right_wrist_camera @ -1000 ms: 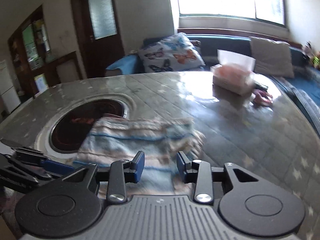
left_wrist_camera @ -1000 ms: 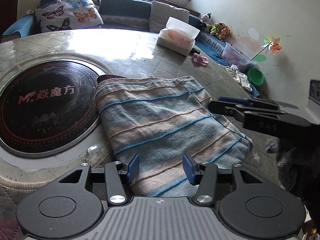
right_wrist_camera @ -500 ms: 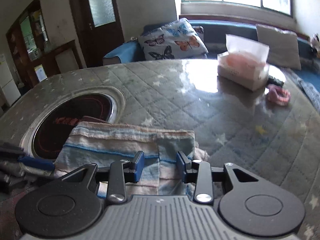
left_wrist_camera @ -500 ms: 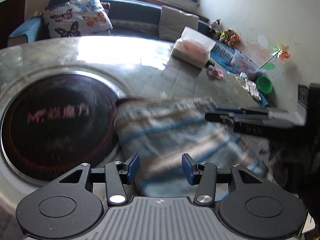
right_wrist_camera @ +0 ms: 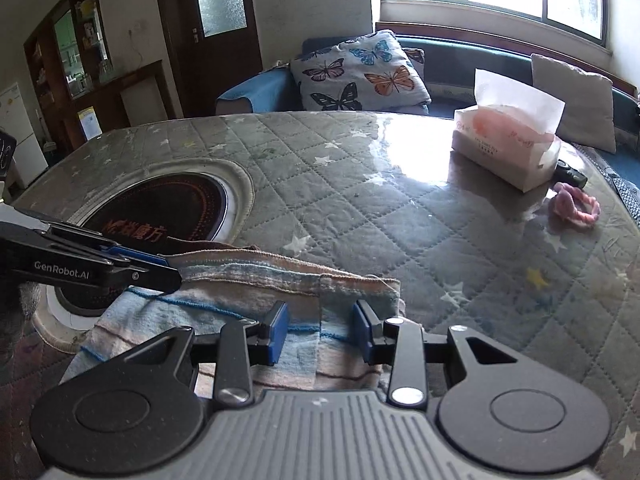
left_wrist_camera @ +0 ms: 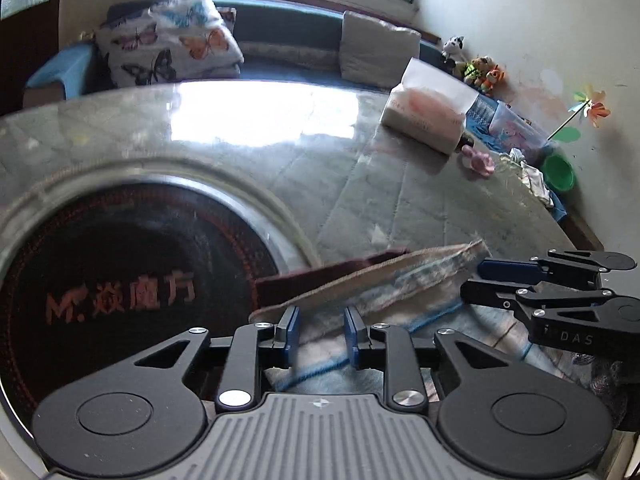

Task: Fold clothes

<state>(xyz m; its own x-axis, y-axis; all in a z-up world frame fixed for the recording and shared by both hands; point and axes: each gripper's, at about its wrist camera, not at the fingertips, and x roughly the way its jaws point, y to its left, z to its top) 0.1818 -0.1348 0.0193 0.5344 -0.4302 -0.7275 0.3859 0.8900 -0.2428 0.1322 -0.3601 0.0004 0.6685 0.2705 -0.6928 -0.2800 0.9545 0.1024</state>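
Lying folded on the quilted table (right_wrist_camera: 420,208), the striped cloth (right_wrist_camera: 224,300) sits partly over the round black cooktop (right_wrist_camera: 160,208) w/ a dark red layer (left_wrist_camera: 320,276) showing under its far edge; left gripper (left_wrist_camera: 318,330) hovers low over the cloth's near-left part, jaws apart, nothing between; right gripper (right_wrist_camera: 318,330) likewise spread over the right end by the seam; tissue pack (right_wrist_camera: 508,148) & pink scrunchie (right_wrist_camera: 576,208) well apart, far right.

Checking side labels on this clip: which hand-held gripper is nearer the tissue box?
Right. The right hand-held gripper is over the striped garment's end towards the tissue box; the left hand-held gripper is at the end by the round cooktop, farther away.
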